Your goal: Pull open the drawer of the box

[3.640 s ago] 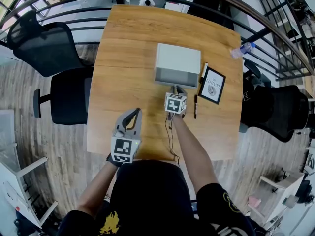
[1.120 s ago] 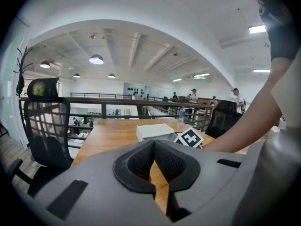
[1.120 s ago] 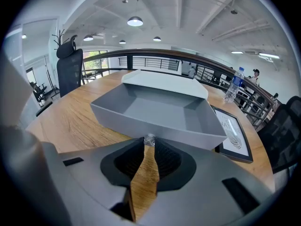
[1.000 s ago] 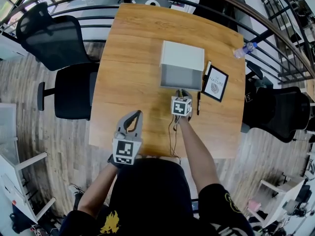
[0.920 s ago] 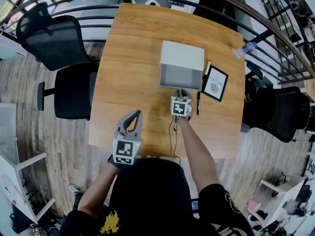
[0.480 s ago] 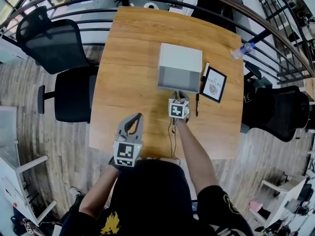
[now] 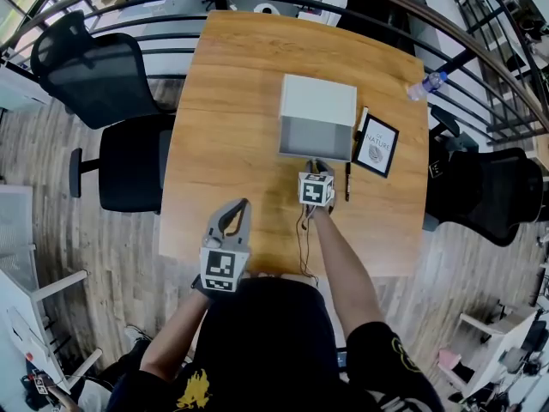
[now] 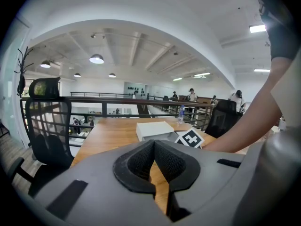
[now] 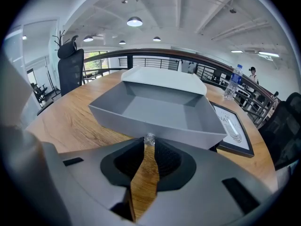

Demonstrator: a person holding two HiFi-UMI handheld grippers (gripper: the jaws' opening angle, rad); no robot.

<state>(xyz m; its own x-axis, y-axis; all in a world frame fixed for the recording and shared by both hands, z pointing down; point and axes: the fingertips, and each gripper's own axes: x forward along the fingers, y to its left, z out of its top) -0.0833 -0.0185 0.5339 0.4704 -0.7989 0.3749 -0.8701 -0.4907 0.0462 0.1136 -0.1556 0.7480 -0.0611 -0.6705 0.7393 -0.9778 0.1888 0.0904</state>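
From above, the white box (image 7: 319,99) sits on the wooden table (image 7: 223,110). Its grey drawer (image 7: 316,137) sticks out right in front of the right gripper (image 7: 316,165). The left gripper (image 7: 236,209) hangs near the table's edge, well apart from the box.

Through the left gripper view, its two fingers (image 8: 138,161) are pressed together at the tips and hold nothing. The box is far ahead of them.

Through the right gripper view, the fingers are nearly closed and pinch a small clear knob (image 9: 149,138) at their very tips. The knob is on the drawer's front wall. Past the fingertips the drawer lies open and looks empty inside.

I think the job is almost done, because the drawer is out a long way. What is left is maybe one more small pull, then letting go of the knob.
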